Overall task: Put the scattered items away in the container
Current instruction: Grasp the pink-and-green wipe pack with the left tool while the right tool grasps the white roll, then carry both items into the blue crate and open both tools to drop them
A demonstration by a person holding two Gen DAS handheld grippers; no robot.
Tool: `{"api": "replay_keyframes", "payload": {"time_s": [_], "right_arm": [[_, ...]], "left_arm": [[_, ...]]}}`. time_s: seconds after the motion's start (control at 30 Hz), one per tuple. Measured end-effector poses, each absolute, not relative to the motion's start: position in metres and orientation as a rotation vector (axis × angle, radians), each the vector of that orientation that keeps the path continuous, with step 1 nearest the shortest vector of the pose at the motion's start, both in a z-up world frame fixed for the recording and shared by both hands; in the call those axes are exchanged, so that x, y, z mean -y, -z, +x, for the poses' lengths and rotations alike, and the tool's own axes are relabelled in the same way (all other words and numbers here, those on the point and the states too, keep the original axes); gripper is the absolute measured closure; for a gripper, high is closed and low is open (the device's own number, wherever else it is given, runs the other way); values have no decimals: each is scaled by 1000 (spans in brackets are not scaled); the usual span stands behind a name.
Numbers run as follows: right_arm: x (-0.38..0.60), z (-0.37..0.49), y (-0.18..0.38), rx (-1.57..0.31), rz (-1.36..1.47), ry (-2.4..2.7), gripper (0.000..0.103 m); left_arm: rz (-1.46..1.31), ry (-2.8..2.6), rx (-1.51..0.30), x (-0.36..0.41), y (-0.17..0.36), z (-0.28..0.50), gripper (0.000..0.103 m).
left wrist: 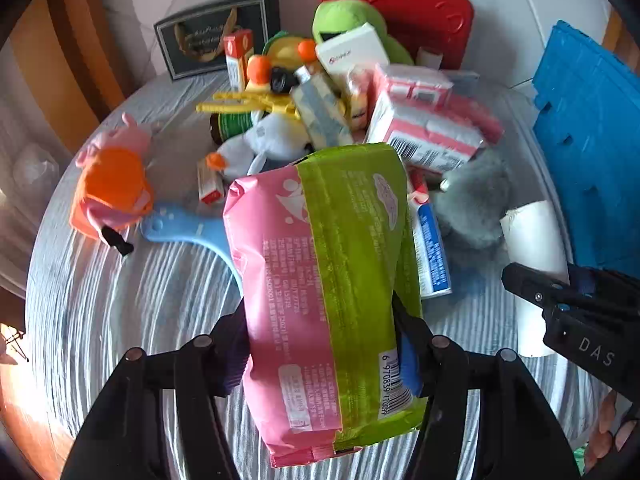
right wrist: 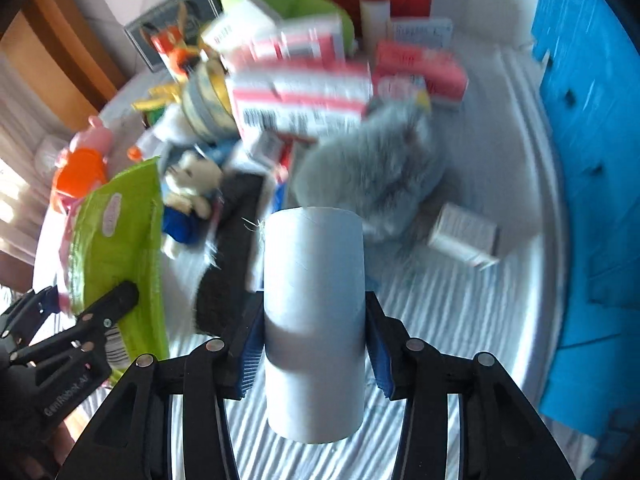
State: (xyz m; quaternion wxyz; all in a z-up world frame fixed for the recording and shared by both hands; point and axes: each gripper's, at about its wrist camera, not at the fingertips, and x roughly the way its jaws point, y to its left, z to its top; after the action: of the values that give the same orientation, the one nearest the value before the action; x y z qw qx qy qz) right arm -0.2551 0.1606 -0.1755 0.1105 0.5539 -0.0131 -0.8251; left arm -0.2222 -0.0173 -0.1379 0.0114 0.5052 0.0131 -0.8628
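**Gripping a packet and a tube above the cluttered bed**

Clamping from both sides, the left gripper point(left wrist: 320, 356) holds a pink and green packet point(left wrist: 324, 280) about halfway along its length; the blue pads press into the soft wrapper, so the jaws stand partly closed around it. The packet points away from the camera, its far end over the heap of scattered items point(left wrist: 340, 104) on the striped bedsheet point(left wrist: 132, 300).

The right gripper point(right wrist: 314, 344) is closed on a pale cardboard tube point(right wrist: 314, 312), a pad flat against each side of it. The tube stands along the fingers, its far rim towards a grey furry toy point(right wrist: 372, 176). In the left wrist view this gripper's black finger shows at the right edge, with the white tube beside it.

Among the heap lie pink and white boxes point(left wrist: 424, 136), a green plush point(left wrist: 344, 20), a yellow plastic toy point(left wrist: 248, 102) and a red toy case point(left wrist: 404, 4) at the back. A pink pig doll in orange point(left wrist: 112, 184) lies apart on the left, next to a blue plastic piece point(left wrist: 188, 228). A small white box point(right wrist: 464, 236) lies alone on the sheet, near the blue container point(right wrist: 592, 160) along the right edge.
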Motion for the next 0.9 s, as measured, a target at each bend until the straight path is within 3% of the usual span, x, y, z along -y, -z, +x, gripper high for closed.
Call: {"api": "replay_keyframes", "payload": {"time_s": [0.3,0.6,0.9], "right_arm": [[-184,-257,43,2,1345,2652,58],[-294,-239,-95,-2,1006,2856,58],[-466,-217,-125,-41,978,2967,58]], "left_arm": [[1325,2923,30,-33,15,-237,44],[982,3141,51,-159,-103,-242,44],[911,3248,71,-333,-138,-232,44]]}}
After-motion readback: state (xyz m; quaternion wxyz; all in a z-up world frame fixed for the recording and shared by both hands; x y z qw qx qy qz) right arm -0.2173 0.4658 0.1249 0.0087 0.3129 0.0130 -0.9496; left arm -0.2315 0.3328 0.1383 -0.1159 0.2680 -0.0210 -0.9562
